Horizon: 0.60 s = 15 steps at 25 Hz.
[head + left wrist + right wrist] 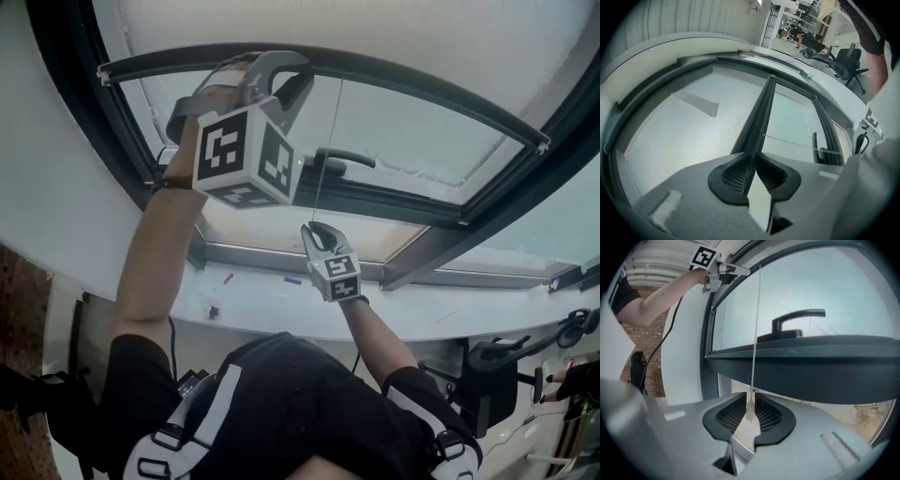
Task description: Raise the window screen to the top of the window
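Observation:
The window screen's dark bottom bar (422, 89) arcs across the top of the head view, with grey mesh (679, 131) to its left in the left gripper view. High at the bar's left part, my left gripper (258, 61) is shut on it; the bar (761, 122) runs away from between the pads. A thin pull cord (323, 159) hangs down from the bar. My right gripper (314, 228) sits lower, in front of the glass, shut on the cord's small white pull tab (750, 409). The cord (756, 333) rises taut toward my left gripper (733, 269).
A black window handle (342, 159) sits on the dark sash frame (811, 366) just behind the cord. The white sill (281, 300) below holds small bits. A black office chair (497, 375) stands at the right; a brick wall (649, 362) is at the left.

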Each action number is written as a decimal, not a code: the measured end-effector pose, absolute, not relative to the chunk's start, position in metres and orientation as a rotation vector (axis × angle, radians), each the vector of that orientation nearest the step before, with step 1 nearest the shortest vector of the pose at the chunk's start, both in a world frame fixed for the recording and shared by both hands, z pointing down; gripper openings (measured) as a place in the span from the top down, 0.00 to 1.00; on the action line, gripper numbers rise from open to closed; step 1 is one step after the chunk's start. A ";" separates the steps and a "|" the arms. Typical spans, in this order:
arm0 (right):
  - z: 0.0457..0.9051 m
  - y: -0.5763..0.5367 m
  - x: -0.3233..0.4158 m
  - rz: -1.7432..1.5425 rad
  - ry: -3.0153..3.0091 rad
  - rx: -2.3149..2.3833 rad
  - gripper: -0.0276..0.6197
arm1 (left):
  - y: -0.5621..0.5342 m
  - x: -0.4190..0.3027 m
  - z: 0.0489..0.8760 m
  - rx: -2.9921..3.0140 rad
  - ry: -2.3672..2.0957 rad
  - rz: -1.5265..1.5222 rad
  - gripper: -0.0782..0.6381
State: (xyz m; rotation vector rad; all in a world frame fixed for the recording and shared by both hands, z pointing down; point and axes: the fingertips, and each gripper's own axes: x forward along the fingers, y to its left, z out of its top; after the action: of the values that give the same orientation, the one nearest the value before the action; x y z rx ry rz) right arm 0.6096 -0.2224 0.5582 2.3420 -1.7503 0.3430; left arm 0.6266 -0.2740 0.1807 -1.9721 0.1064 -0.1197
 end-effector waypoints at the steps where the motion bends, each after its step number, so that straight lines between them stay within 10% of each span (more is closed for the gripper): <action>1: 0.553 -0.219 0.608 0.317 -1.750 2.342 0.86 | -0.274 0.626 0.174 -1.980 0.122 -0.095 0.82; 15: 0.441 -0.224 0.594 -0.064 -1.773 2.324 0.87 | -0.272 0.606 0.147 -2.100 0.278 0.314 0.86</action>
State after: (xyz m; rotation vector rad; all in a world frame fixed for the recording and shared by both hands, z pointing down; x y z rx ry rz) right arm 0.5941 -0.2243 0.4408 2.3243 -1.7735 -0.0640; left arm 0.6059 -0.2718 0.1474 -2.1003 0.2781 0.3142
